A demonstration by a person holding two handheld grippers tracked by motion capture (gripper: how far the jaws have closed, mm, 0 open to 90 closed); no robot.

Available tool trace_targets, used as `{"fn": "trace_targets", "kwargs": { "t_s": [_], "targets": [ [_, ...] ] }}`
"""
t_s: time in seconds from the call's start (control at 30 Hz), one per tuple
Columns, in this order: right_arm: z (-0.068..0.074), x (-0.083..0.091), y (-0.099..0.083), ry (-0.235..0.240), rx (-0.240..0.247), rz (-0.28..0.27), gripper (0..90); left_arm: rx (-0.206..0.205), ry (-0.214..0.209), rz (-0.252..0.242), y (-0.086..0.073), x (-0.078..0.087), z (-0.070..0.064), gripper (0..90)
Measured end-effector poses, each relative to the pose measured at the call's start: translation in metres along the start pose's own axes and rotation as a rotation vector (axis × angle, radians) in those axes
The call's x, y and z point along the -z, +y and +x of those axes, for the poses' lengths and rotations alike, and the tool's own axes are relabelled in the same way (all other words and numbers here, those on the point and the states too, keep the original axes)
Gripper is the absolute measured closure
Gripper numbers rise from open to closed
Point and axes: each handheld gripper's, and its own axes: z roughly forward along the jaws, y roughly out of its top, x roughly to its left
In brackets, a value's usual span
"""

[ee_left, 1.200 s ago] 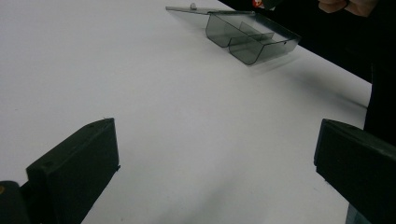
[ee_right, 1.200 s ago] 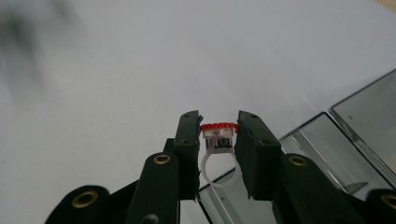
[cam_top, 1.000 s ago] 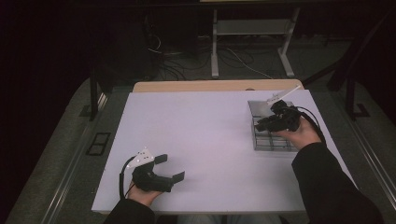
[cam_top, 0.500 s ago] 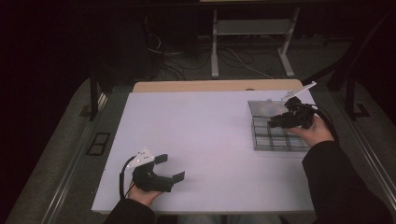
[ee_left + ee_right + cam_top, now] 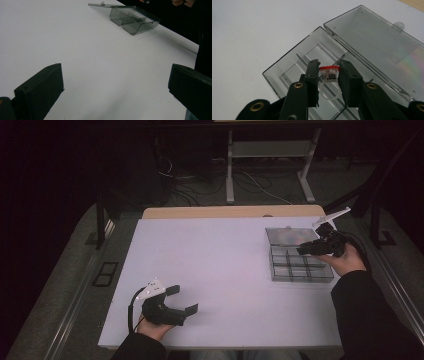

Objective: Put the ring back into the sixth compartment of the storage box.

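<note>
A clear plastic compartment box lies open at the table's far right, its lid folded flat behind it. My right gripper hovers over the box from its right side. In the right gripper view it is shut on a small clear piece with a red cap, held above the box's compartments beside the lid. My left gripper rests near the table's front left, open and holding nothing. Its view has the jaws wide apart, with the box far ahead.
The white table top has a wooden strip along its far edge. Beyond it are a dark floor, cables and a stand's legs. A dark sleeve crosses the table's right front corner.
My right gripper has moved to the right across the box, toward its right edge, still holding the red-capped piece. The left gripper has stayed put.
</note>
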Motion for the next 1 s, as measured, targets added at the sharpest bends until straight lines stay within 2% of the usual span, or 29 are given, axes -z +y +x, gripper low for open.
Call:
{"fn": "trace_targets", "kwargs": {
  "t_s": [0.3,0.73,1.0],
  "targets": [
    [-0.018,0.001,-0.008,-0.025,-0.049,-0.012,69.9,0.001,0.002,-0.005,0.0,0.0,0.0,0.0],
    [-0.037,-0.001,-0.025,-0.066,-0.105,-0.004,69.9,0.001,0.003,-0.007,0.0,0.0,0.0,0.0],
    [-0.045,-0.007,-0.037,-0.075,-0.14,0.003,69.9,0.001,0.005,-0.006,0.0,0.0,0.0,0.0]
  ]
}}
